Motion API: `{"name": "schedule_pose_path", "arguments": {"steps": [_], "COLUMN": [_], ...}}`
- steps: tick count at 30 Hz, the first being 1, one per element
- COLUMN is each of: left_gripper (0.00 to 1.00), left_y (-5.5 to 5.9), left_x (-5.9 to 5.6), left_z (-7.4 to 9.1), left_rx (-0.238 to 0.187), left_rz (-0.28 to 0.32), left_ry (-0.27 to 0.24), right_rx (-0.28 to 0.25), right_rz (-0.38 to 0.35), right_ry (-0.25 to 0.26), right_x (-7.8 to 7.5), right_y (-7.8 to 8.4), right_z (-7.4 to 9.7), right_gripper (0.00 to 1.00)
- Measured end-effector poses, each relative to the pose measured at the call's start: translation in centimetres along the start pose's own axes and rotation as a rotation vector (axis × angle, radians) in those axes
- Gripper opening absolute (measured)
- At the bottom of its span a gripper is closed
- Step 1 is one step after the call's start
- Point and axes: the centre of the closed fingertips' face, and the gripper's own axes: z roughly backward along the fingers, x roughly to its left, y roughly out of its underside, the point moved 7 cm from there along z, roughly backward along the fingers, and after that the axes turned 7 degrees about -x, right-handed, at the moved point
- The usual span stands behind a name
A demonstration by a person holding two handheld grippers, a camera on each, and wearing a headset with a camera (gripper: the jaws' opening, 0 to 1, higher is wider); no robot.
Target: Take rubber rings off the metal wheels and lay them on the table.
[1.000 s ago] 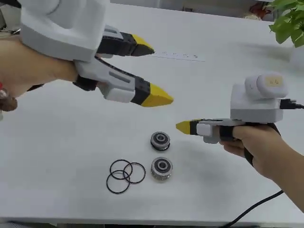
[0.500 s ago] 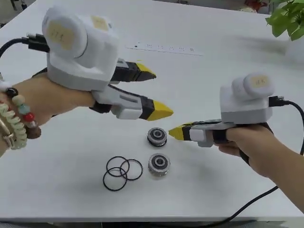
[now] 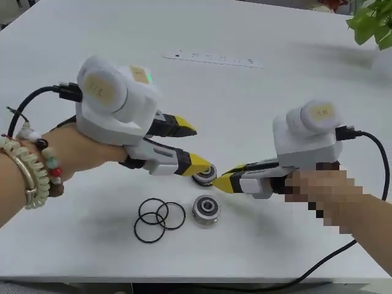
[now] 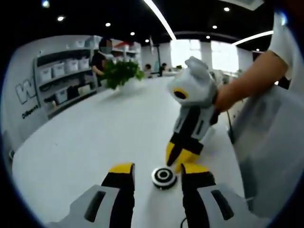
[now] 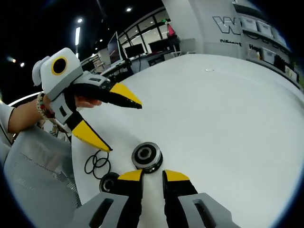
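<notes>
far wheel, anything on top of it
Nothing rests on the far wheel; its top face is bare. In the head view, the left tongs hide its far edge.

Lab; bin shelves [image 4: 61, 78], monitors [image 5: 115, 47]

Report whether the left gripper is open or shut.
Open. The left gripper has its two yellow tips well apart in its own view, with a metal wheel showing in the gap.

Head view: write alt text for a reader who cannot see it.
Two hand-held tools close in on a metal wheel on a white table: the left tool, open, and the right tool from the opposite side. Nearer the camera lie a second wheel and three overlapping black rubber rings.
</notes>
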Motion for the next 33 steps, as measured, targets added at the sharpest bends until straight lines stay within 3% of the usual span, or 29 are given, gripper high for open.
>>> {"name": "schedule_pose_path", "arguments": {"steps": [7,10,13,19,22,23,27,33], "left_gripper": [0.30,0.27,0.24,0.21,0.17,0.16,0.15,0.14], "left_y": [1.0,1.5,1.7,2.0,2.6,2.4,2.4,2.5], "left_x": [-0.5,-0.3,-0.2,-0.6,-0.7,-0.8,-0.8,-0.8], "left_z": [-0.9,-1.3,-1.5,-1.9,-2.1,-2.2,-2.2,-2.2], "left_rx": [0.024,0.042,0.034,0.048,0.075,0.056,0.063,0.055], "left_rz": [-0.013,0.033,0.057,0.060,0.049,0.064,0.050,0.067], "left_ry": [0.004,-0.012,-0.022,-0.022,-0.018,-0.012,-0.014,-0.021], "right_rx": [-0.007,0.006,0.007,0.006,0.005,0.007,0.009,0.032], "right_rz": [0.045,0.098,0.130,0.147,0.151,0.158,0.179,0.234], "right_ry": [-0.018,-0.025,-0.029,-0.023,-0.024,-0.026,-0.020,-0.014], "right_x": [0.1,0.2,0.4,0.3,0.3,0.3,0.4,0.2], "right_y": [-0.3,-0.3,-0.3,-0.4,-0.4,-0.4,-0.4,-0.2], "right_z": [-0.1,-0.3,-0.5,-0.8,-0.8,-0.9,-0.9,-0.7], "right_gripper": [0.18,0.21,0.22,0.24,0.24,0.23,0.21,0.10]}}
